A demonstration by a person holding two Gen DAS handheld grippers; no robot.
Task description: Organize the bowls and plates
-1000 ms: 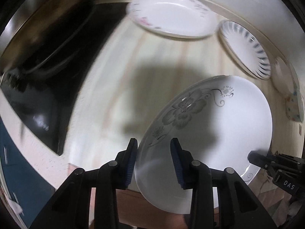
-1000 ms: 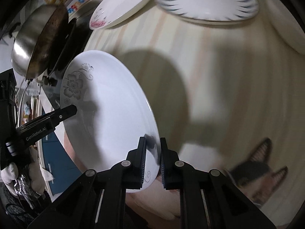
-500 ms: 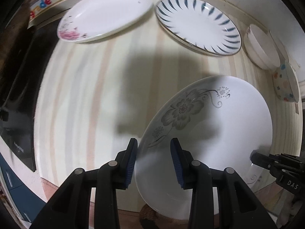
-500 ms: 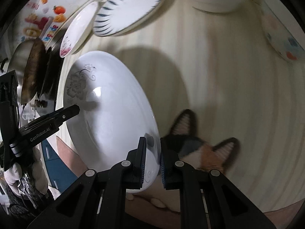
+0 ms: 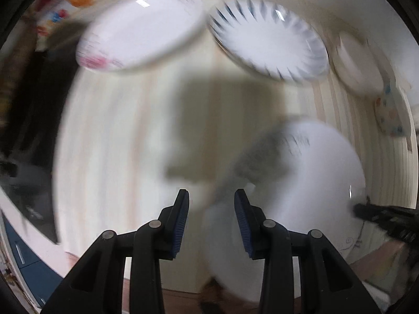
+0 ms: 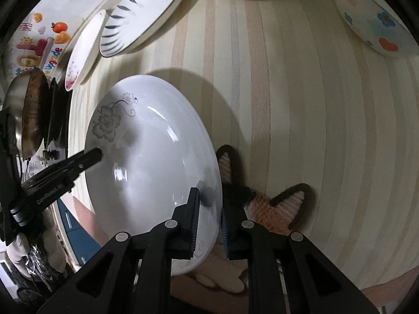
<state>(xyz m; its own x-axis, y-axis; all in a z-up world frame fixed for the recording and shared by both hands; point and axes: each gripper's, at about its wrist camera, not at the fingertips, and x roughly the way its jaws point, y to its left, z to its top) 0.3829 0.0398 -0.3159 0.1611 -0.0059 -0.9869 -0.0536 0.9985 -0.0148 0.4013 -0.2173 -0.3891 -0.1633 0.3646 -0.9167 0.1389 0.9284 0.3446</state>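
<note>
My right gripper (image 6: 208, 222) is shut on the rim of a white plate with a grey flower (image 6: 146, 162) and holds it tilted above the striped counter (image 6: 301, 104). The same plate (image 5: 309, 183) looks blurred in the left wrist view. My left gripper (image 5: 211, 222) is open, and the plate's left rim lies between and just beyond its fingers; it does not clamp it. In the right wrist view the left gripper's tip (image 6: 89, 157) touches the plate's far edge. A pink-flowered plate (image 5: 138, 28), a blue-striped plate (image 5: 267, 39), a white bowl (image 5: 358, 65) and a coloured-dot bowl (image 5: 390, 115) lie along the back.
A black stove (image 5: 28, 130) with a metal pan (image 6: 28, 115) stands to the left. A cat-face slipper (image 6: 267, 201) shows below the counter's front edge. A sticker-covered wall (image 6: 36, 44) backs the counter.
The plate has shifted rightward relative to my left gripper, whose view is blurred by motion. The right gripper has carried the plate on, with the bowls closer in its view.
</note>
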